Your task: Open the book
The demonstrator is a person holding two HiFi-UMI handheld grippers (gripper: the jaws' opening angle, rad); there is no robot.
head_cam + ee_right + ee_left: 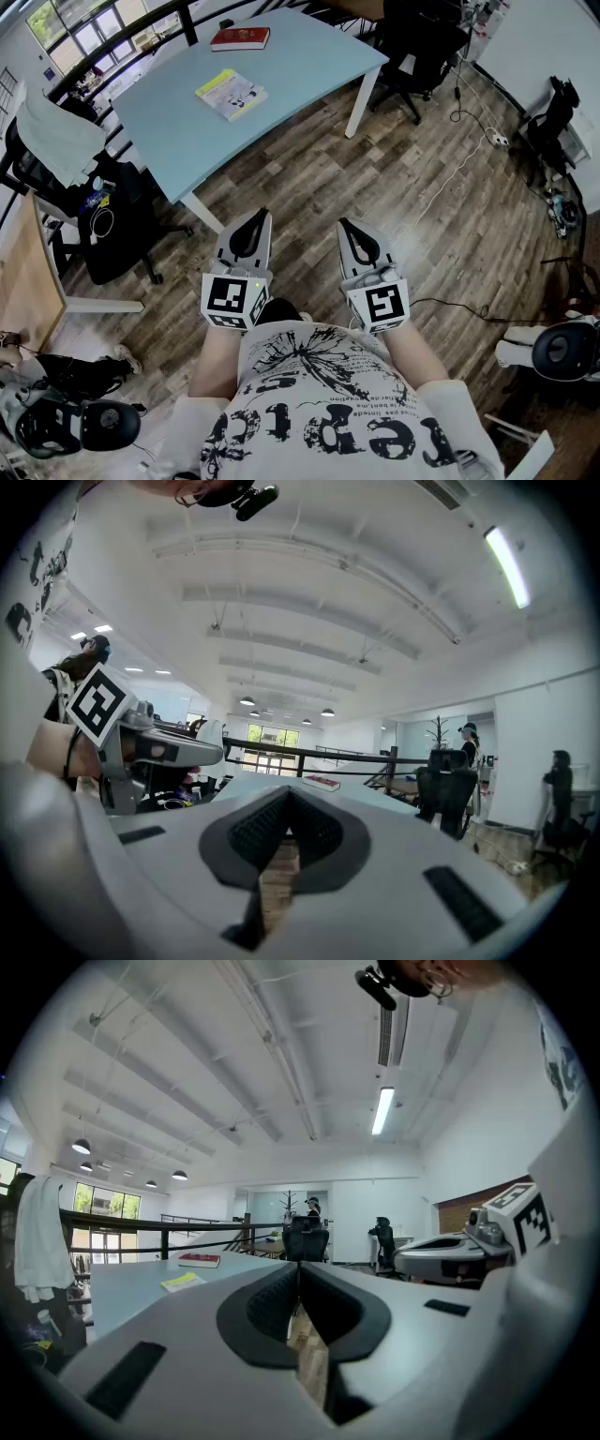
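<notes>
I'm holding the grey left hand-held gripper (255, 220) and right hand-held gripper (349, 228) level, both with jaws together and empty. The closed yellow-green paperback book (231, 94) is lying well ahead-left on the pale blue desk (309, 56), corner toward me, nearer my left.

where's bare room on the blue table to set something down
Bare: the table right of the yellow book and red book, to its right corner, and the near corner below the yellow book. Crowded: chairs at its left.
</notes>
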